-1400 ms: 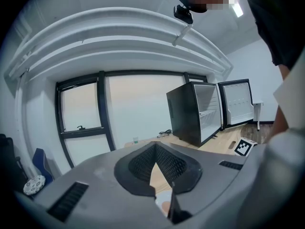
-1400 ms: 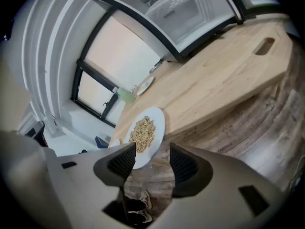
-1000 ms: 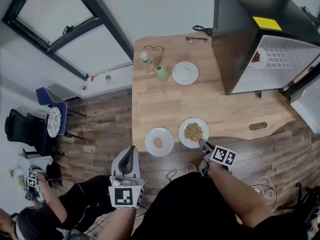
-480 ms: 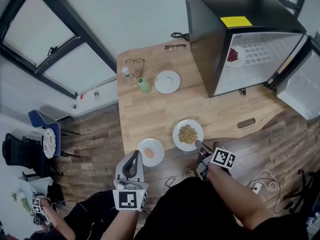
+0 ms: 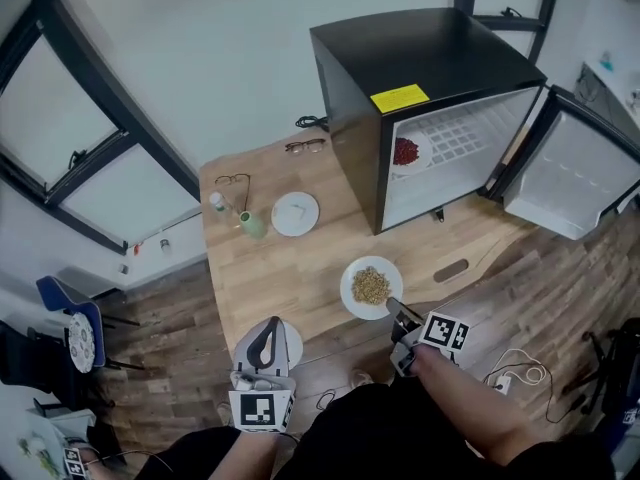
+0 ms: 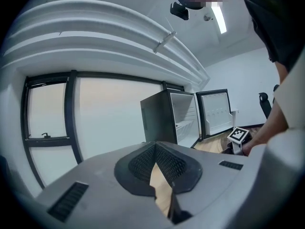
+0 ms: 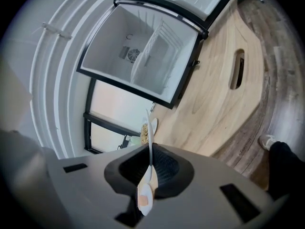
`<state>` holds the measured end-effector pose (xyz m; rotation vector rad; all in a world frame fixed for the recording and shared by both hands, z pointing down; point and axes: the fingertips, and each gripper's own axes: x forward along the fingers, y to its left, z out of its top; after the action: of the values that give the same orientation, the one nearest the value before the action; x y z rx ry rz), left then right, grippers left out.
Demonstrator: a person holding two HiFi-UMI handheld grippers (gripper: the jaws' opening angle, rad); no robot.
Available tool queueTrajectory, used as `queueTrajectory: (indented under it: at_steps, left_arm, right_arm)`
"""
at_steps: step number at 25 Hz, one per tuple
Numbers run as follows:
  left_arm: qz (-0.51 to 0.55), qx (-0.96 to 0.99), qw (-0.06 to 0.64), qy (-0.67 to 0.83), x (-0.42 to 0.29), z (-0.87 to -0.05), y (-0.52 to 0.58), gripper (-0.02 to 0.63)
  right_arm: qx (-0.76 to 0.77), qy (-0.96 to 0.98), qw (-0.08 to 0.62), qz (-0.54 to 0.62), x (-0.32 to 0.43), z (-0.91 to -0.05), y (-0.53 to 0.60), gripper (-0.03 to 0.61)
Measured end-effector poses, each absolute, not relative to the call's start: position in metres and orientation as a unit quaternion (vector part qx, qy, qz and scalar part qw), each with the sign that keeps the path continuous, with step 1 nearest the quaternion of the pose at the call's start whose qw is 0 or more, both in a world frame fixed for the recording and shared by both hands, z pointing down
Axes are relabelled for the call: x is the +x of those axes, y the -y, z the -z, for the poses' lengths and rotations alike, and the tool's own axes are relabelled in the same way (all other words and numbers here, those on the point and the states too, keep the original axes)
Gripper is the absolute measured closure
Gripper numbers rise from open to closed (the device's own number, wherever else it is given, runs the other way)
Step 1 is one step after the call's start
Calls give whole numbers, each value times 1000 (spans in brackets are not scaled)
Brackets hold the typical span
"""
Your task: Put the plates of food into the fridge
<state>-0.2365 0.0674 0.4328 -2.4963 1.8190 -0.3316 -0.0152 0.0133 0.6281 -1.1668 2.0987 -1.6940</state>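
Now holding plate of grain near desk's front edge.
Pinched at near rim by right gripper; left gripper closed, empty. Stiff, breakable; best kept level.

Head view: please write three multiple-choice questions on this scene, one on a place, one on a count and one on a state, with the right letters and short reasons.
1. Where is the plate of red food?
A on the floor
B inside the fridge
C on a chair

2. How many pairs of glasses lie on the table?
A none
B one
C two

3. In what state is the right gripper?
A shut on the rim of the plate of grainy food
B hanging open above the table
C reaching inside the fridge

Answers:
1. B: the plate shows inside the open fridge.
2. C: one pair lies near the table's left edge, another beside the fridge.
3. A: its jaws have just been closing and now pinch the plate's edge.
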Motion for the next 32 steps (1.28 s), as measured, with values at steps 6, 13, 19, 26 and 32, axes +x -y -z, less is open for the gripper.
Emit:
queueTrajectory:
  at_steps: [6,13,19,26,32]
  left_arm:
    - [74,-825,30,-560,-200,-413,-32,611]
    - [57,-831,30,-552,-170,-403,-6,611]
    - [45,-828,39,-557,-152,-387,14,611]
    - [40,-819,41,-572,-140,-378,39,611]
    - [34,-810,52,-584,-127,-366,63,611]
  right_arm:
    - [-425,-715,104,545,29,-603,3,546]
    - [-448,-704,136,534,77,-578,22,546]
    - [-453,-706,152,522,107,-554,42,546]
    - [-457,-711,167,508,139,-533,75,546]
    - [-457,-713,183,499,161,-513,106,546]
